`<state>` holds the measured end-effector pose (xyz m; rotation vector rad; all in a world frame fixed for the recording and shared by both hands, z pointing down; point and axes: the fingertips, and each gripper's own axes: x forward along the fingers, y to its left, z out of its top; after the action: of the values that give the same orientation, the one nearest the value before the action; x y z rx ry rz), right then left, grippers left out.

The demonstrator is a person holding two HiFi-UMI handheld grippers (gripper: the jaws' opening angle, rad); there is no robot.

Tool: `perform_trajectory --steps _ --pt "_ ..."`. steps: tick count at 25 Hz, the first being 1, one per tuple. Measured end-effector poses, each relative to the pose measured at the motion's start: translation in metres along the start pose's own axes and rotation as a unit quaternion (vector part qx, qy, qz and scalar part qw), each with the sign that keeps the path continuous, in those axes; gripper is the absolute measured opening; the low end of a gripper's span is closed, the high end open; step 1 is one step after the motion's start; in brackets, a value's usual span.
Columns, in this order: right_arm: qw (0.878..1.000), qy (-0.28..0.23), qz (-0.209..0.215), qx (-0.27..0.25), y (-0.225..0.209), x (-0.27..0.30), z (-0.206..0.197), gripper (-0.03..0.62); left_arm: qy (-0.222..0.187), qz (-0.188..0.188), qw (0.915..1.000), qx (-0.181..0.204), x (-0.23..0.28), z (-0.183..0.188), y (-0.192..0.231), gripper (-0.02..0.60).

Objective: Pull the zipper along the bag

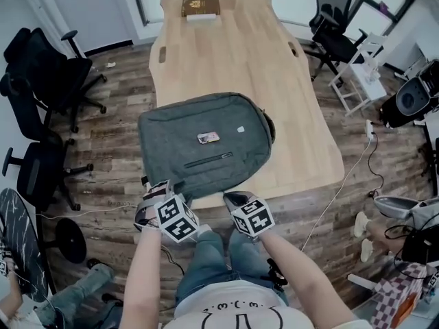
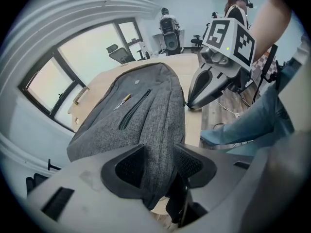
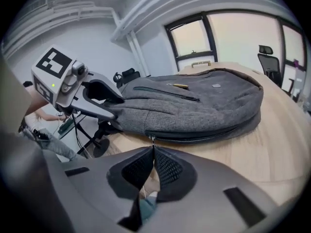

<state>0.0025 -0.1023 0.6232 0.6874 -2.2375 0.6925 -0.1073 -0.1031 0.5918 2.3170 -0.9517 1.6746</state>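
Note:
A grey backpack [image 1: 206, 142] lies flat on the wooden table [image 1: 233, 46], its bottom end at the near edge. My left gripper [image 1: 156, 187] holds the bag's near left corner; in the left gripper view the grey fabric [image 2: 158, 130] fills the gap between the pads, so it is shut on the bag. My right gripper [image 1: 233, 199] is at the bag's near right edge. In the right gripper view its jaws [image 3: 153, 152] are shut, with the small metal zipper pull [image 3: 152, 140] pinched at their tips. From there the main zipper [image 3: 204, 139] runs right along the bag's side.
A brown book [image 1: 200, 7] lies at the table's far end. Black office chairs stand at the left [image 1: 41, 67] and at the back right [image 1: 333, 26]. A white stand [image 1: 360, 77] and a cable [image 1: 343, 184] are on the floor at the right.

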Motion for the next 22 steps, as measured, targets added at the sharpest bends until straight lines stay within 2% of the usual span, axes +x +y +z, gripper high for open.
perform_trajectory --steps 9,13,18,20,22 --pt "0.993 0.074 0.002 -0.095 -0.008 -0.005 -0.003 0.058 -0.009 0.001 0.9999 -0.006 -0.001 0.002 0.001 0.189" --pt "0.991 0.066 0.006 -0.118 -0.007 0.001 -0.002 0.058 -0.012 0.001 0.9999 -0.009 0.000 0.002 -0.001 0.189" --pt "0.997 -0.001 -0.009 -0.074 -0.001 0.012 0.002 0.073 -0.009 0.006 0.9999 -0.003 -0.002 0.002 -0.002 0.189" --pt "0.998 -0.025 -0.021 -0.059 0.006 0.016 0.006 0.142 -0.012 0.006 0.9999 -0.001 -0.003 0.002 0.000 0.189" --pt "0.998 -0.052 -0.040 -0.017 0.010 0.019 0.010 0.176 -0.013 0.006 0.9999 0.000 -0.004 0.000 0.001 0.189"
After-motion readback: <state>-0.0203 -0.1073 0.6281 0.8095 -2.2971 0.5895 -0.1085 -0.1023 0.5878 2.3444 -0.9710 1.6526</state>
